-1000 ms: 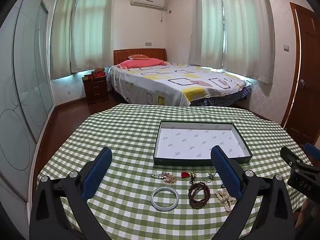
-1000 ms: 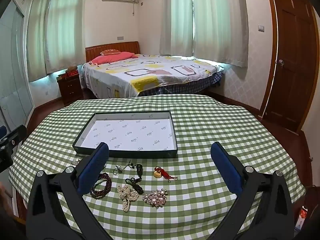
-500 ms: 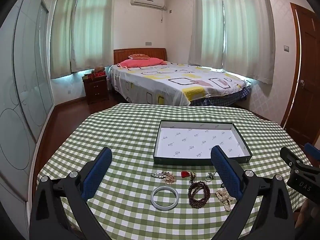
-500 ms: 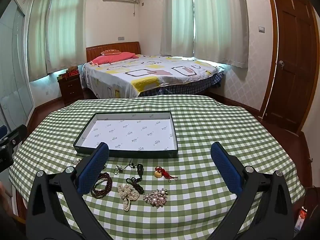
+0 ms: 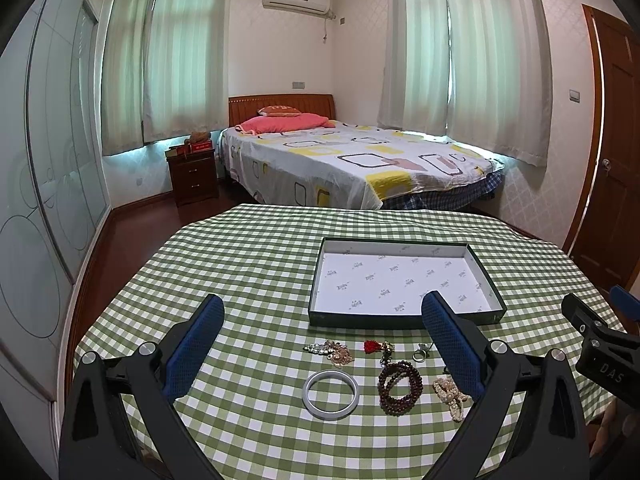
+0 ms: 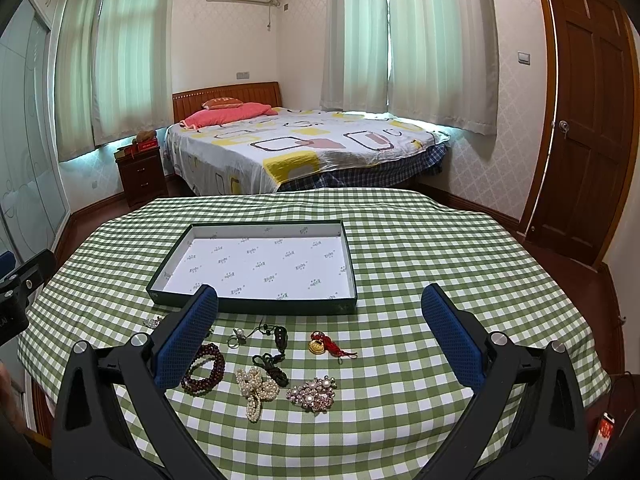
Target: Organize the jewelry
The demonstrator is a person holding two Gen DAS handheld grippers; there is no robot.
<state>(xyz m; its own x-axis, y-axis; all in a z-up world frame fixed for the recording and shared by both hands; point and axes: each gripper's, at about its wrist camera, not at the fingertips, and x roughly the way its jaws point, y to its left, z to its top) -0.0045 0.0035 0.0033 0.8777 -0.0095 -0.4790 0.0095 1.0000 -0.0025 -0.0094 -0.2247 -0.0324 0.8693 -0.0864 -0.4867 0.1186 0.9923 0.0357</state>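
Observation:
A dark-rimmed box lid with white paper lining (image 5: 400,284) (image 6: 256,268) lies on the green checked table. In front of it lie a white bangle (image 5: 330,395), a dark bead bracelet (image 5: 400,388) (image 6: 206,368), a pearl bow (image 5: 450,394) (image 6: 256,388), a rhinestone brooch (image 6: 314,390), a gold charm with red tassel (image 6: 326,346) (image 5: 376,346), a black cord pendant (image 6: 276,354), a ring (image 6: 236,338) and a small beaded piece (image 5: 332,350). My left gripper (image 5: 320,312) and right gripper (image 6: 320,304) are both open, empty, held above the table's near edge.
The table's green checked cloth (image 6: 440,248) hangs over a round edge. Behind it stand a bed (image 5: 352,160), a nightstand (image 5: 192,176) and a wooden door (image 6: 588,128) at the right. The right gripper's body shows in the left wrist view (image 5: 600,352).
Both grippers have drifted very slightly; the jewelry and box lid have not moved.

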